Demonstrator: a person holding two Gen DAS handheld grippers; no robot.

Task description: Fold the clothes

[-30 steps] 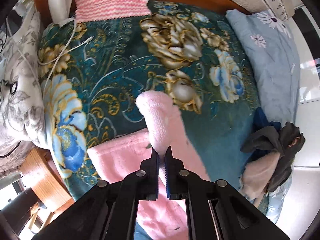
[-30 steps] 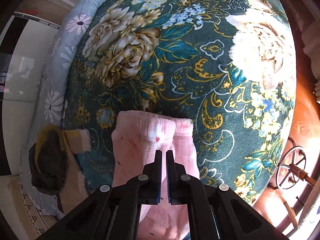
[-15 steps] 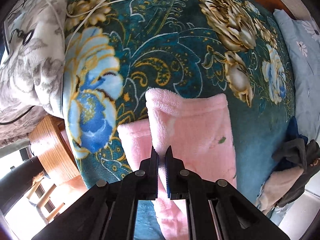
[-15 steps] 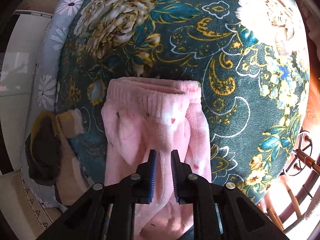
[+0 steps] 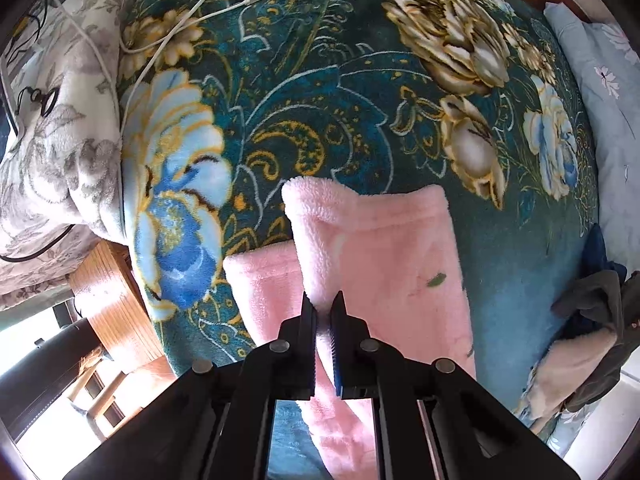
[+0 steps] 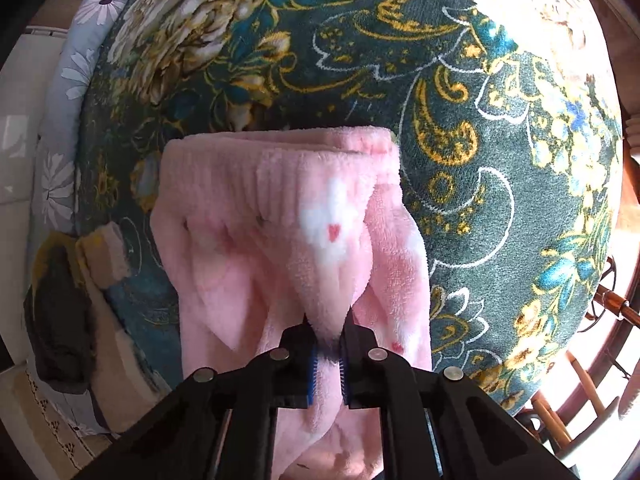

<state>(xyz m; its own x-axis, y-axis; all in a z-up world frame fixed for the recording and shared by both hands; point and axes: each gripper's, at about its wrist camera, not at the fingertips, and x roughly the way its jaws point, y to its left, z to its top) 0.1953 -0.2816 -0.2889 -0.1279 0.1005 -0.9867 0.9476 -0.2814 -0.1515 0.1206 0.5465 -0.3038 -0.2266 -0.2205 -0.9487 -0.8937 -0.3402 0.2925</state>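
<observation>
A pink fleece garment [image 5: 380,248] lies folded on the teal floral blanket [image 5: 320,100]. In the left wrist view its upper layer lies over a lower pink layer that sticks out to the left. My left gripper [image 5: 323,314] is shut on the near left edge of that upper layer. The right wrist view shows the ribbed waistband end [image 6: 280,168] with a white flower patch. There my right gripper [image 6: 328,322] pinches a raised ridge of the pink garment [image 6: 248,264]; its jaws stand a little apart with fleece between them.
A heap of dark grey and beige clothes [image 5: 592,320] [image 6: 60,312] lies at the bed's edge. A pale blue flowered quilt [image 5: 600,80] runs along that side. White cables [image 5: 180,20] and a grey-flowered blanket [image 5: 48,160] sit on the other side, by a wooden bed edge [image 5: 116,300].
Both grippers have come down toward the bed with the fleece, and the lifted part now lies flat as a folded layer. The right jaws have parted slightly.
</observation>
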